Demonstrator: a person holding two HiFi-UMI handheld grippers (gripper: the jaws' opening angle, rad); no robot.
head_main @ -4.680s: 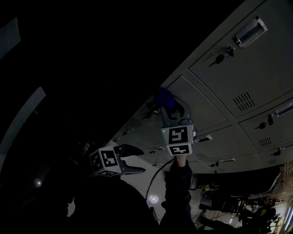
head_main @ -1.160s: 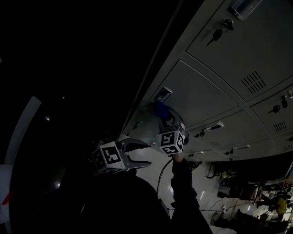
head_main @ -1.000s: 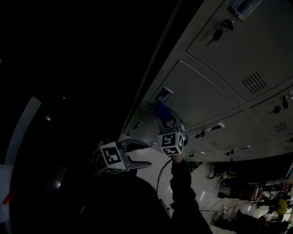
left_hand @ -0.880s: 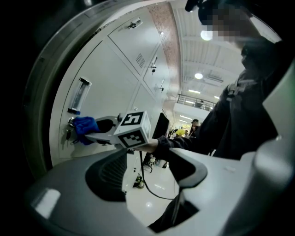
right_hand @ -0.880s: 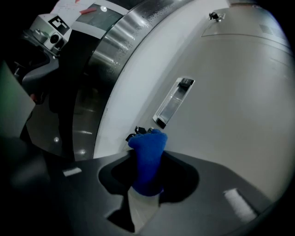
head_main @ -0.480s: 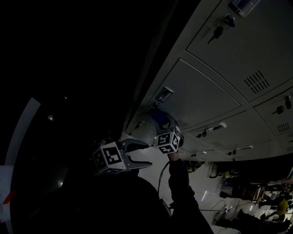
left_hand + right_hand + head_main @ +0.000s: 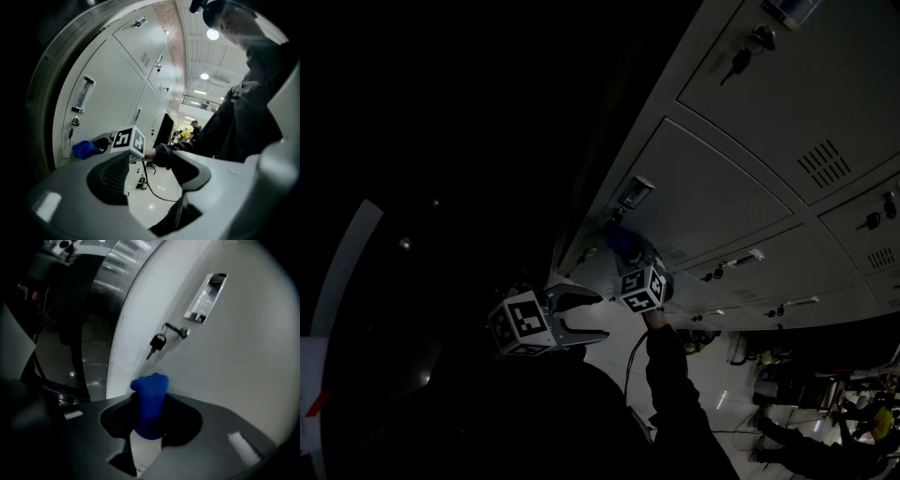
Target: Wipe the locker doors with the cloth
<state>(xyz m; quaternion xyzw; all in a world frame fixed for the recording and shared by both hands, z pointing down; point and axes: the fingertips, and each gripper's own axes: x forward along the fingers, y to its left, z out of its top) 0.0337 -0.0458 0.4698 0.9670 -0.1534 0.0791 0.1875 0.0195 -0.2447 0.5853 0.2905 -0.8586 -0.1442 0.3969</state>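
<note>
A blue cloth [image 7: 150, 401] sits clamped between the jaws of my right gripper [image 7: 150, 423], its bunched end pressed against a grey locker door [image 7: 234, 362] just below a hanging key [image 7: 157, 343]. The head view shows that right gripper [image 7: 632, 259] and the cloth [image 7: 622, 244] at the left end of the locker bank [image 7: 722, 197]. My left gripper [image 7: 598, 320] hangs open and empty, off the lockers, left of the right one. In the left gripper view, the open left gripper [image 7: 152, 180] frames the cloth [image 7: 84, 149] and the right gripper's marker cube [image 7: 129, 140].
A label holder [image 7: 206, 296] sits above the key on the door. More locker doors with keys and vents [image 7: 820, 164] run to the right. A cable [image 7: 150, 183] hangs from my right arm over a shiny floor. A person [image 7: 872, 422] is far off at lower right.
My right gripper has carried the cloth a short way along the door toward the lockers' left edge. The left gripper has stayed open in about the same place.
</note>
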